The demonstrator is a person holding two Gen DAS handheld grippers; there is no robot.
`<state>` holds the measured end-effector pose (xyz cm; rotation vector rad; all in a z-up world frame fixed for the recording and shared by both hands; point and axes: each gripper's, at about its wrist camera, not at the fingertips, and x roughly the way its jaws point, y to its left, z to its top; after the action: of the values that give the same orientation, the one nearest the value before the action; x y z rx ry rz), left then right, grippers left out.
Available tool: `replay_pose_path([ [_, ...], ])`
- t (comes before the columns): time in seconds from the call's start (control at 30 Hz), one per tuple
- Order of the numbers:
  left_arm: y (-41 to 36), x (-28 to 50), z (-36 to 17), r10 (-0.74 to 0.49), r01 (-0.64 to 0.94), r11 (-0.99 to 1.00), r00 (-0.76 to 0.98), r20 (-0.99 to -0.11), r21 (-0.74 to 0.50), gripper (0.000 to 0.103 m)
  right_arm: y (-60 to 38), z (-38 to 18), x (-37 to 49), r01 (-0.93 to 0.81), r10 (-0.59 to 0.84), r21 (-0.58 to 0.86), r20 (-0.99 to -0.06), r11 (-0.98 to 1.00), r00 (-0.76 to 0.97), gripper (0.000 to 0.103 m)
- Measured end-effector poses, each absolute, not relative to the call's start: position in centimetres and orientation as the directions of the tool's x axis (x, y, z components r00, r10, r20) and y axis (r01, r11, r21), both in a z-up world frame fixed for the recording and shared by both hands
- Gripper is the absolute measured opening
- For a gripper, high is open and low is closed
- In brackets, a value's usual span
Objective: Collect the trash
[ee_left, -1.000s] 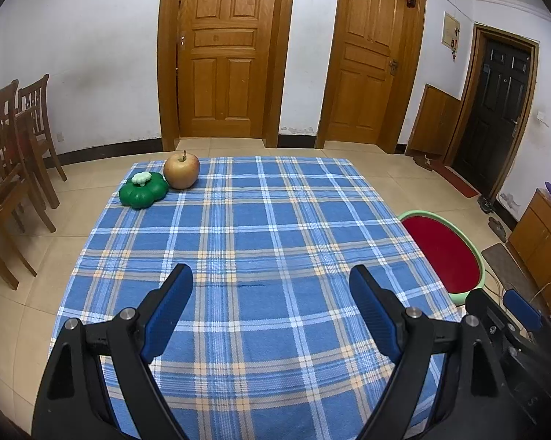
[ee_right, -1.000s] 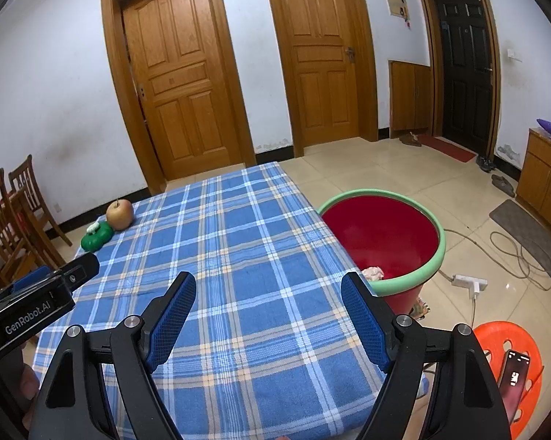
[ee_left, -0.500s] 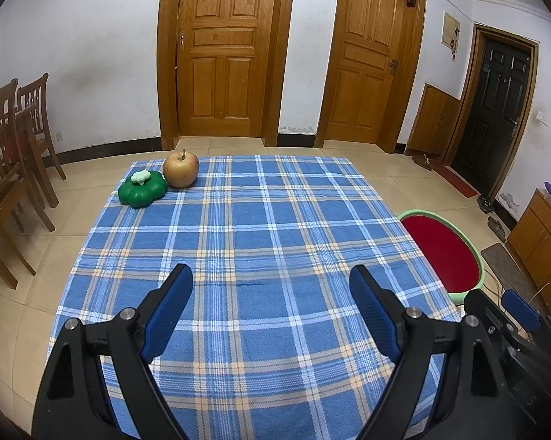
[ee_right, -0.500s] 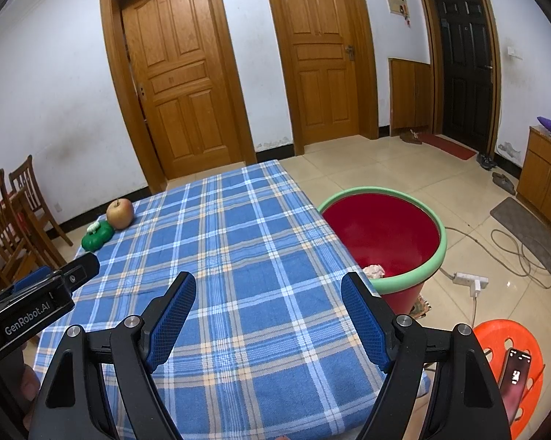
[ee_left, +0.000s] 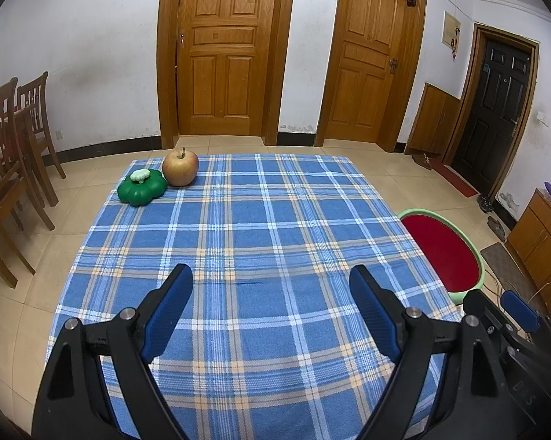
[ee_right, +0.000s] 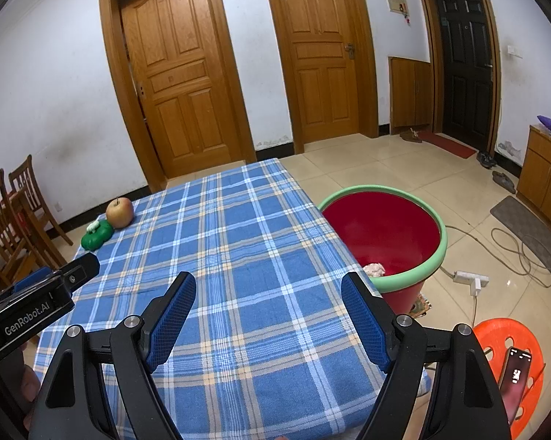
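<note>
A red bin with a green rim (ee_right: pixel 415 278) stands on the floor at the table's right edge; it also shows in the left wrist view (ee_left: pixel 479 256). A crumpled pale wad (ee_right: pixel 373 268) lies inside it. My left gripper (ee_left: pixel 270 293) is open and empty over the near part of the blue plaid tablecloth (ee_left: pixel 261 220). My right gripper (ee_right: pixel 268 295) is open and empty over the table's near right part. An apple (ee_left: pixel 180 167) and a green pumpkin-shaped toy (ee_left: pixel 142 186) sit at the far left corner, also in the right wrist view, apple (ee_right: pixel 119 212) and toy (ee_right: pixel 97 234).
Wooden chairs (ee_left: pixel 15 154) stand left of the table. An orange stool (ee_right: pixel 495 337) with a phone (ee_right: pixel 515 374) on it is right of me. Cables and a power strip (ee_right: pixel 470 278) lie on the floor. A cabinet (ee_right: pixel 547 179) stands at the right wall.
</note>
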<state>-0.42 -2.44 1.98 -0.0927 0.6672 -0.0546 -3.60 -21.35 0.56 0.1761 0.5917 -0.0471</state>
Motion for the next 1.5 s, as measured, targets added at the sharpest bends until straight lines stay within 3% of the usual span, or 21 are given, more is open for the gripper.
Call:
replay_pose_path([
  [1.5, -2.57, -0.53, 1.84, -0.084, 0.023, 0.994, 0.782, -0.617, -0.107, 0.086, -21.47, 0.36, -3.67, 0.097, 0.011, 0.159, -0.57, 0.983, 0.822, 0.082],
])
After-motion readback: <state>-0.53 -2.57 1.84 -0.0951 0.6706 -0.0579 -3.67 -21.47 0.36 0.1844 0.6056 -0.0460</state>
